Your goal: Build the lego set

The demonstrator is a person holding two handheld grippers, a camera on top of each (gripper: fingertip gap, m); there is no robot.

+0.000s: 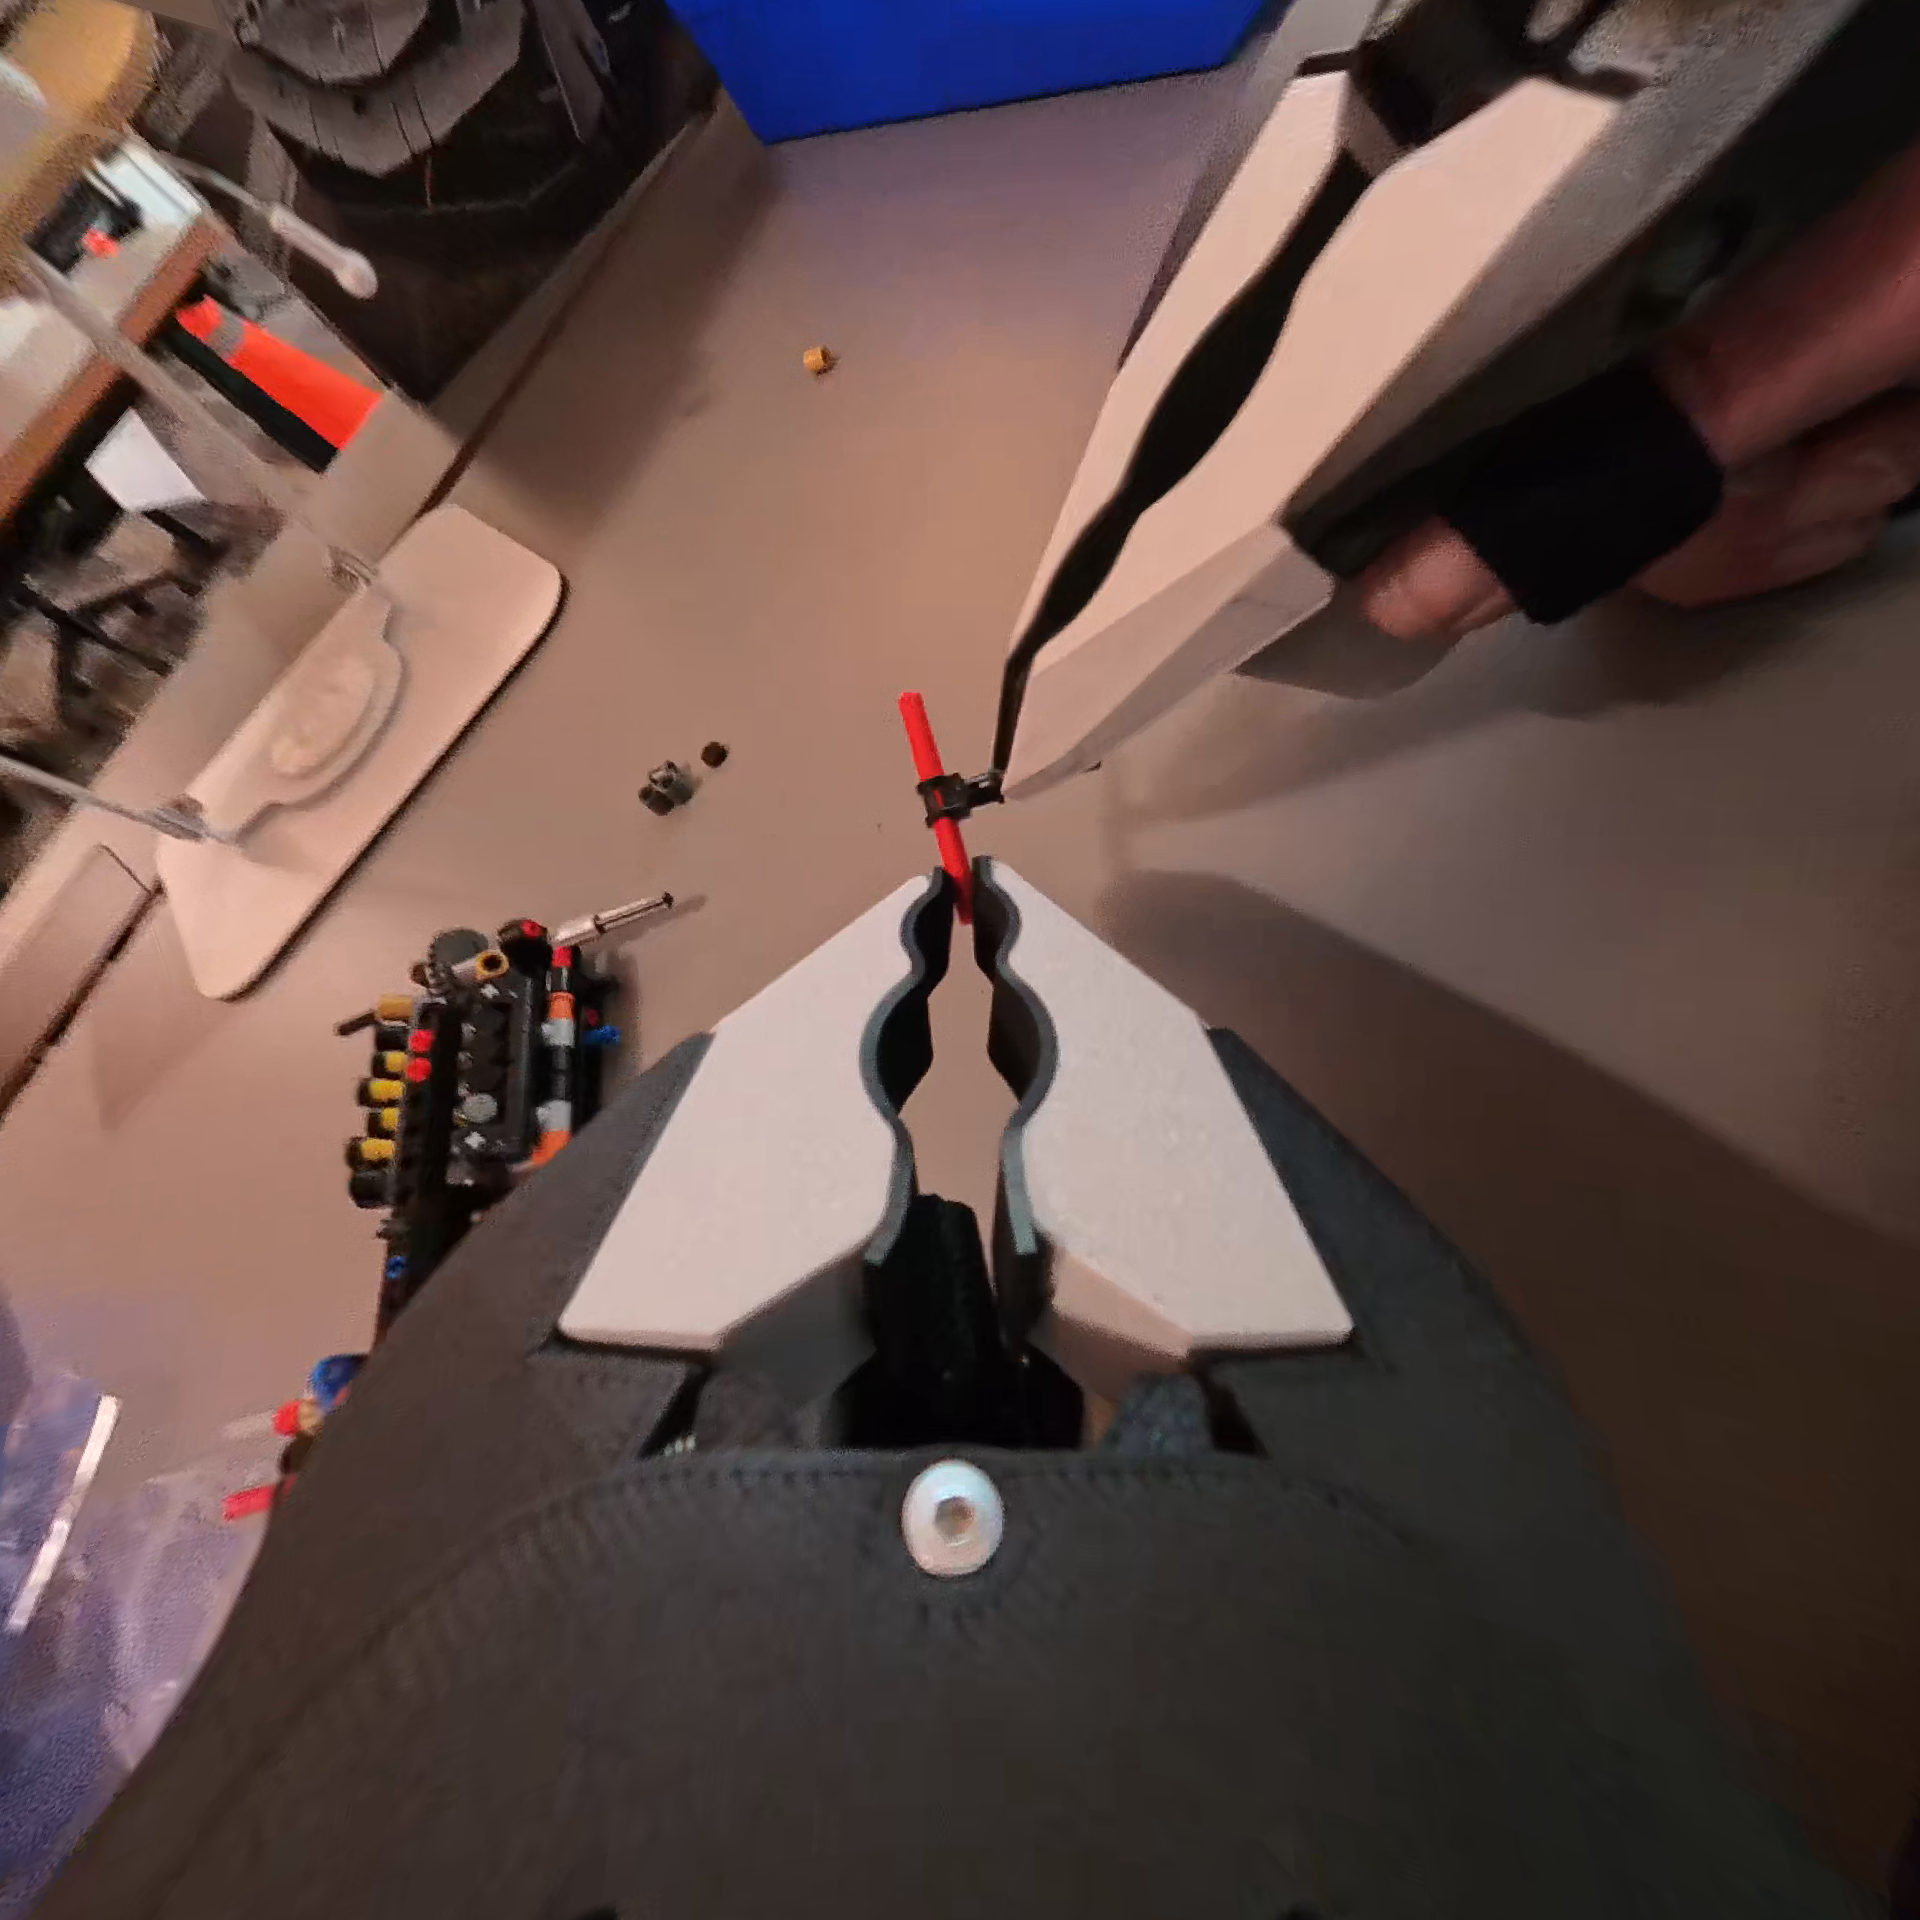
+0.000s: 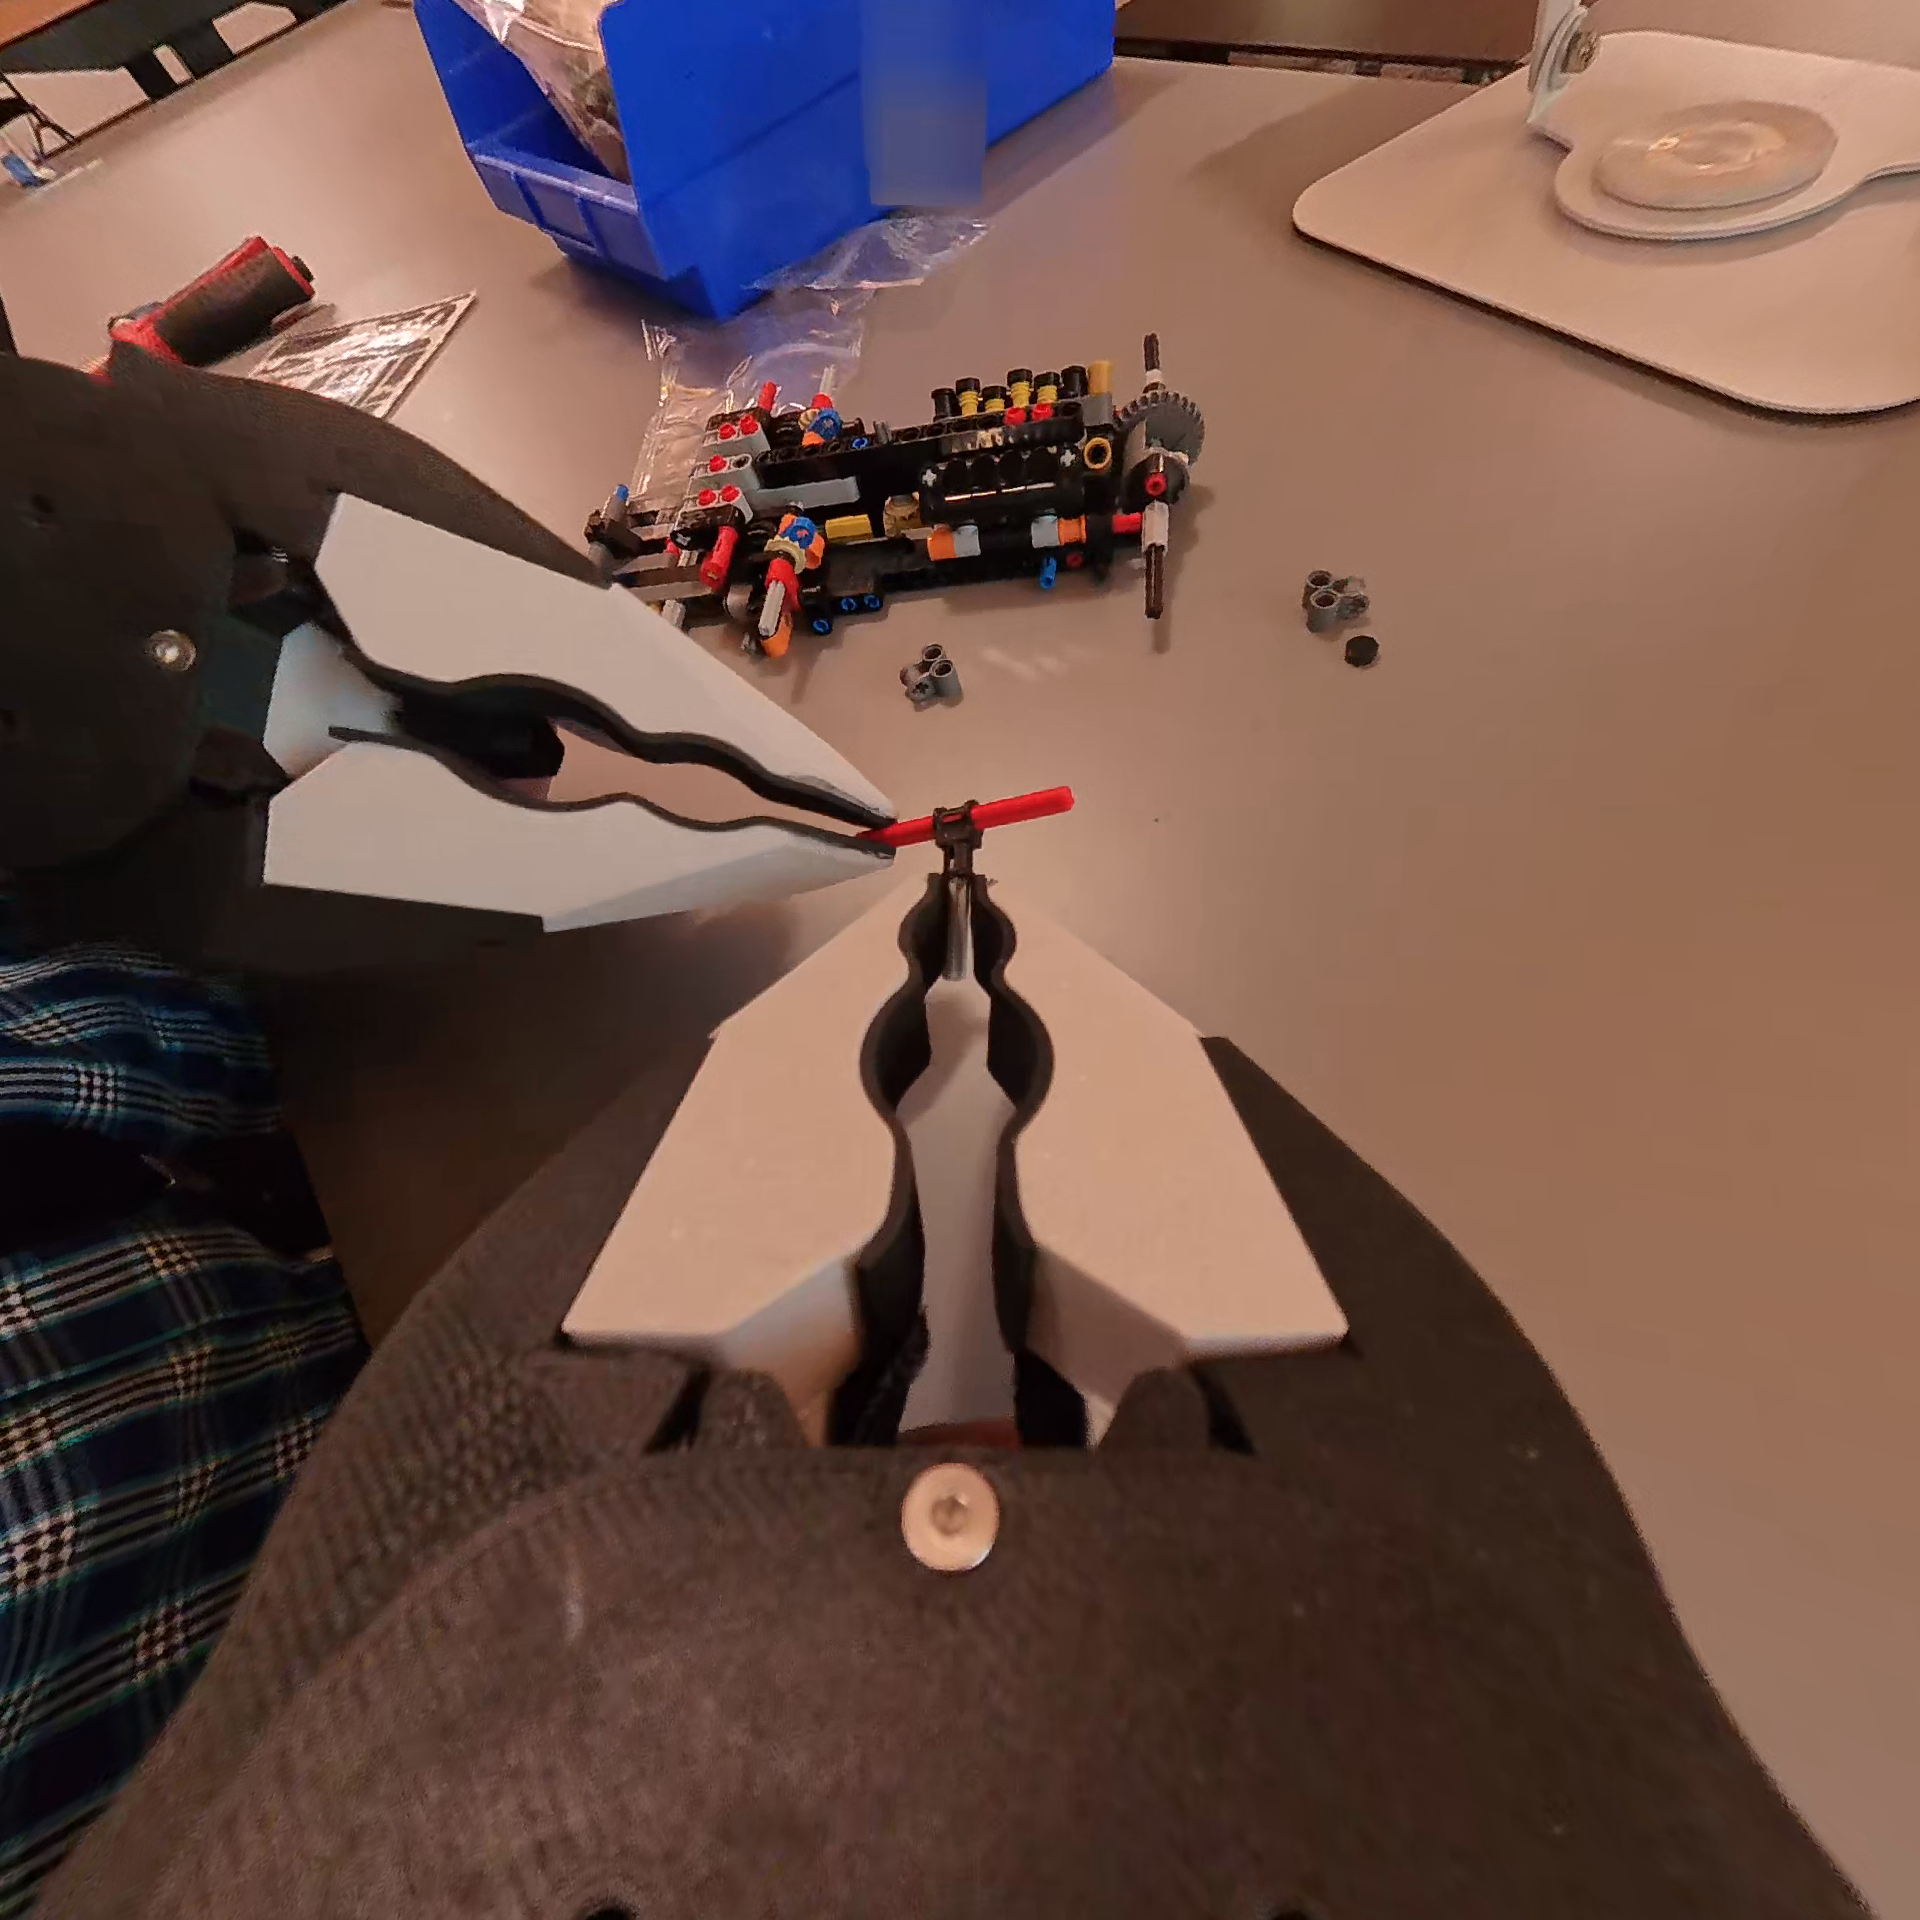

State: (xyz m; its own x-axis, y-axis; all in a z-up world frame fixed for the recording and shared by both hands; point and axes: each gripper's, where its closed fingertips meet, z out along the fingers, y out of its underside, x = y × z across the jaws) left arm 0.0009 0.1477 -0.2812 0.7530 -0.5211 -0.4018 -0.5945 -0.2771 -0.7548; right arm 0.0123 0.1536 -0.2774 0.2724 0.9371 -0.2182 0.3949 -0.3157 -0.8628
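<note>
My left gripper (image 1: 962,883) is shut on one end of a thin red axle (image 1: 928,758). A small black connector (image 1: 948,798) sits threaded on the axle's middle. My right gripper (image 2: 958,885) is shut on a grey pin (image 2: 956,935) joined to that black connector (image 2: 956,823). In the right wrist view the red axle (image 2: 1013,808) runs sideways and the left gripper (image 2: 883,829) comes in from the left. In the left wrist view the right gripper (image 1: 1003,781) comes in from the upper right. Both hold the piece above the table. The partly built black lego chassis (image 2: 935,499) lies beyond, and shows in the left wrist view (image 1: 478,1070).
A blue parts bin (image 2: 748,135) and a clear bag (image 2: 748,353) stand behind the chassis. Loose grey connectors (image 2: 932,675) (image 2: 1332,601) and a black round piece (image 2: 1361,651) lie on the table. A grey monitor base (image 2: 1621,249) sits at the back right. A plaid sleeve (image 2: 135,1195) is at the left.
</note>
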